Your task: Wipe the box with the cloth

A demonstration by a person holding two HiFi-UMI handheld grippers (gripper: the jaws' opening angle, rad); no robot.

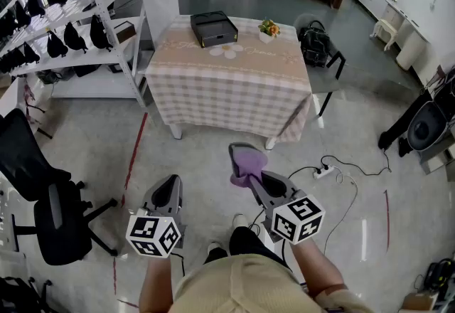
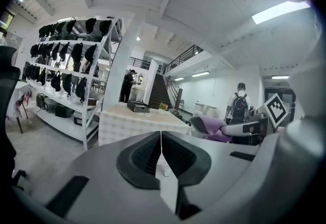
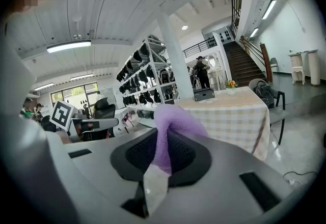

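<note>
A dark box (image 1: 213,28) lies on the far part of a checked table (image 1: 231,87); it shows small in the left gripper view as the box (image 2: 138,107) and in the right gripper view as the box (image 3: 204,94). My right gripper (image 1: 245,166) is shut on a purple cloth (image 1: 248,163), which bulges from between its pads, the cloth (image 3: 172,129). My left gripper (image 1: 166,191) is shut with nothing in it, its pads meeting at the left gripper (image 2: 161,151). Both grippers hang over the floor, well short of the table.
A black office chair (image 1: 43,201) stands at my left, shelving (image 1: 67,27) with dark bags beyond it. A small flower pot (image 1: 268,30) and a white item sit on the table. A chair with a black bag (image 1: 316,48) is at its right. A power strip (image 1: 325,171) and cable lie on the floor.
</note>
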